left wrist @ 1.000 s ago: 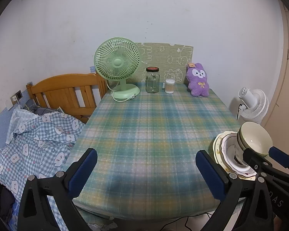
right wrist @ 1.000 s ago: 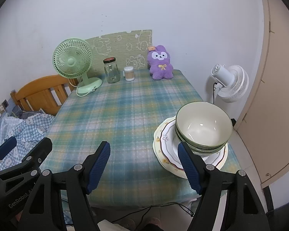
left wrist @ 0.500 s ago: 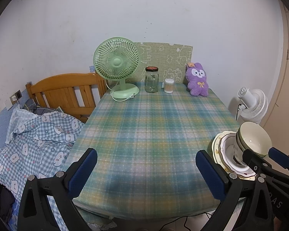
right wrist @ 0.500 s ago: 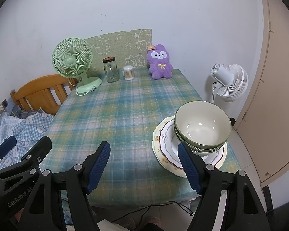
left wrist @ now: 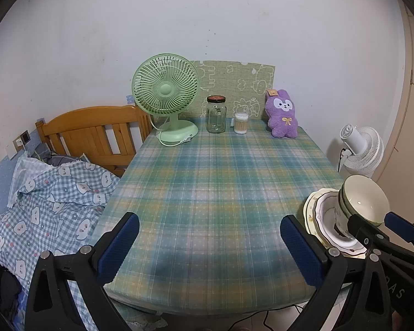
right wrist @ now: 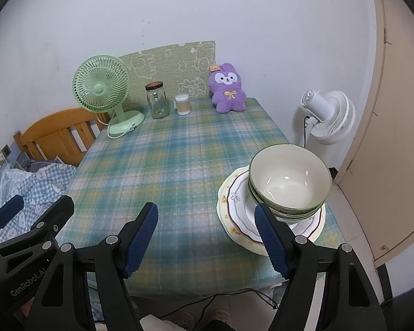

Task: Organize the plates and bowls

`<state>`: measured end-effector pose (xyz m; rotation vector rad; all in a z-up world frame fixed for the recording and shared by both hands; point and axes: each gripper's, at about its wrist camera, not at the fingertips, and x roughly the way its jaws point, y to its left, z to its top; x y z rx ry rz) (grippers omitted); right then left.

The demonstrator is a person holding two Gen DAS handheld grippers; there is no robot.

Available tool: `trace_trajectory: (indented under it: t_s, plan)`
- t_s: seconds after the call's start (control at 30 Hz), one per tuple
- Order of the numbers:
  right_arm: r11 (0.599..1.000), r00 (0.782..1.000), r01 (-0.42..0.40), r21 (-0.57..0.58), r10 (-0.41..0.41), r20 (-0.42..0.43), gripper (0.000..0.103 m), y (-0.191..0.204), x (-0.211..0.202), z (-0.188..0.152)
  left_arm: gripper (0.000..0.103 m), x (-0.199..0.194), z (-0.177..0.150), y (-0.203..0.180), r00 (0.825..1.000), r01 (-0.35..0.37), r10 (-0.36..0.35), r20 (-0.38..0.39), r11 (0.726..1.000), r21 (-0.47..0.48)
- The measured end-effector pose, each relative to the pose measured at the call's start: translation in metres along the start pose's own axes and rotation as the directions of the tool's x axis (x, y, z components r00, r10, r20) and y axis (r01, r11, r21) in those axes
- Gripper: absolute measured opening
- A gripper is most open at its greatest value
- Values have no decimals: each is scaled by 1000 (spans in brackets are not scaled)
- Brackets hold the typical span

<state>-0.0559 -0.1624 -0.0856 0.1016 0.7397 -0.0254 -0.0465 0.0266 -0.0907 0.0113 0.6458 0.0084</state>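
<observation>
A table (left wrist: 220,193) with a green and blue checked cloth is seen from both cameras. The bowls (right wrist: 289,182) are stacked one inside the other near the table's front right corner. They are set on the plates (right wrist: 234,207), which are stacked too. The plates are white with a dark wavy line and small flowers on the rim. The same stack is seen at the right edge of the left view, with the bowls (left wrist: 364,201) on the plates (left wrist: 314,215).

The left gripper (left wrist: 209,245) is held over the front edge of the table. Its blue fingers (left wrist: 118,245) are spread wide, and nothing is held between them. The right gripper (right wrist: 207,240) is held over the front edge too, just left of the dishes. Its fingers (right wrist: 142,237) are also spread wide apart, with only the cloth seen between them. The right one of the pair is seen in front of the plates, but it cannot be told if they are touched.

At the back of the table, a green fan (left wrist: 165,93), a glass jar (left wrist: 215,114), a small tub of cotton buds (left wrist: 240,122) and a purple plush (left wrist: 281,115) are lined up by the wall. A white fan (right wrist: 328,115) is stood on the floor to the right. A wooden bed (left wrist: 93,132) with a checked blanket (left wrist: 49,201) is seen to the left.
</observation>
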Motion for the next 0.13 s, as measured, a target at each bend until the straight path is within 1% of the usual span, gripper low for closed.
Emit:
trace_trajectory:
  t_s: [0.13]
  plan:
    - [1000, 1000, 1, 0, -1, -3, 75, 0, 1, 0, 103, 1, 0, -1, 1000, 8, -8, -2, 1000, 2]
